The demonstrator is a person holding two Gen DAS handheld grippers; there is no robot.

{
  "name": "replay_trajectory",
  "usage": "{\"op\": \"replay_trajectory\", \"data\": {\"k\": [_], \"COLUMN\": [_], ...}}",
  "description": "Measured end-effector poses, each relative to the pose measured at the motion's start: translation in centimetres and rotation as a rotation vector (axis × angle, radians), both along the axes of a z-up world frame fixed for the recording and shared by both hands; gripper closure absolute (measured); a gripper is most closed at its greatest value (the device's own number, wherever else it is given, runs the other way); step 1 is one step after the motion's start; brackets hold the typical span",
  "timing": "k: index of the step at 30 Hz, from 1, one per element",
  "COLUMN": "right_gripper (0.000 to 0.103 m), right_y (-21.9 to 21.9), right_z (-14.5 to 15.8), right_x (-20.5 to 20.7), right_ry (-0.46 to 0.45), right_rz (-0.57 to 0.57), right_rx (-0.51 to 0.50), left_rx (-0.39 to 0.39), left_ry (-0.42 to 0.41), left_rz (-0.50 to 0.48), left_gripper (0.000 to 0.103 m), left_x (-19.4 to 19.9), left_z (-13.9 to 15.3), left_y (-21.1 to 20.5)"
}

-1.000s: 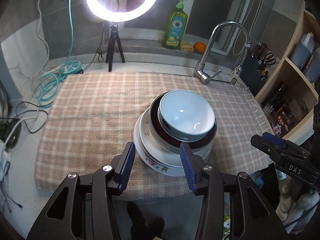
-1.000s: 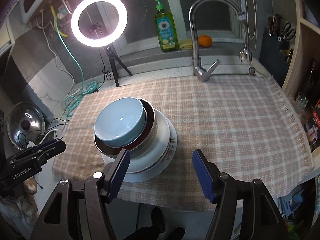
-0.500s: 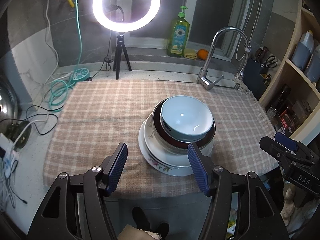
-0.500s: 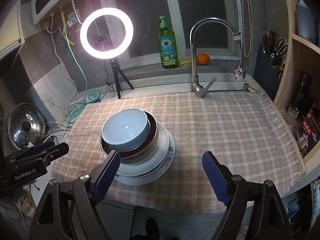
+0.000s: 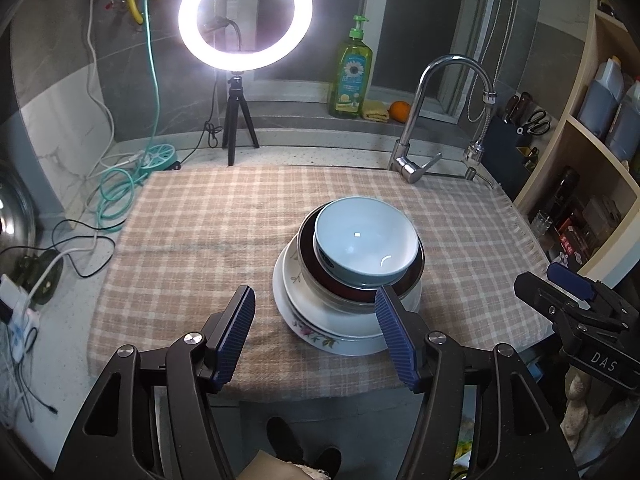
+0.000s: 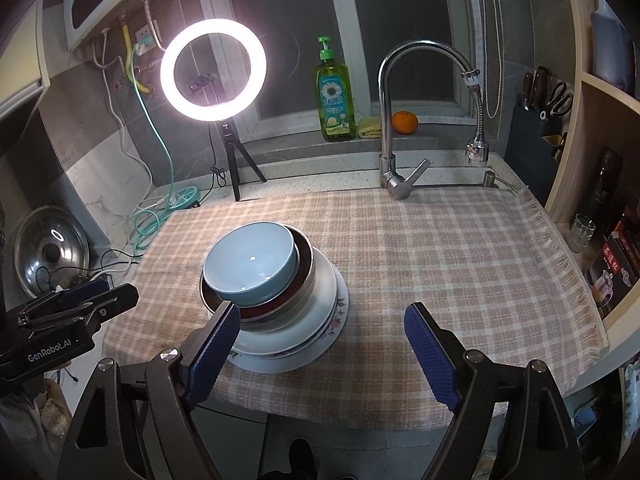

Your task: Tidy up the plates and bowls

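A light blue bowl sits on top of one stack, inside a dark red-lined bowl, on white plates with a floral plate at the bottom. The stack stands on a checked cloth. The same blue bowl and floral plate show in the right wrist view. My left gripper is open and empty, held back near the front edge of the stack. My right gripper is open and empty, in front of the stack's right side. Each gripper shows in the other's view, at the edges.
A faucet stands at the back of the cloth. A ring light on a tripod, a green soap bottle and an orange are behind. Shelves are on the right, cables and a pot lid on the left.
Both grippers have pulled back and risen away from the stack, and both have opened wider. The stack has not moved.
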State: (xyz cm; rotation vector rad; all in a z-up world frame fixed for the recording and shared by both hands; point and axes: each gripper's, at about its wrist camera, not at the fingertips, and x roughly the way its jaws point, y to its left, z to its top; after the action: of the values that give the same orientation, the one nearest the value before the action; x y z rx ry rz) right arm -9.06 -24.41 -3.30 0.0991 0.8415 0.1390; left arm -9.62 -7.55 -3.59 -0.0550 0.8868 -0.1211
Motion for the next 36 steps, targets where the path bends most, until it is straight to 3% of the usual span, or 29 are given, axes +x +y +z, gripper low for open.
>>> {"op": "replay_trajectory", "data": {"k": [36], "right_gripper": [0.022], "right_y": [0.31], "right_z": [-0.64], "right_x": [0.29], "right_ry": [0.017], "right_rz": [0.003], "right_rx": [-0.018], "left_rx": [0.000], "left_ry": [0.000], "left_rz": [-0.017], "left_gripper": [0.041], "left_x": [-0.13], "left_z": [-0.07], "left_y": [-0.41]}}
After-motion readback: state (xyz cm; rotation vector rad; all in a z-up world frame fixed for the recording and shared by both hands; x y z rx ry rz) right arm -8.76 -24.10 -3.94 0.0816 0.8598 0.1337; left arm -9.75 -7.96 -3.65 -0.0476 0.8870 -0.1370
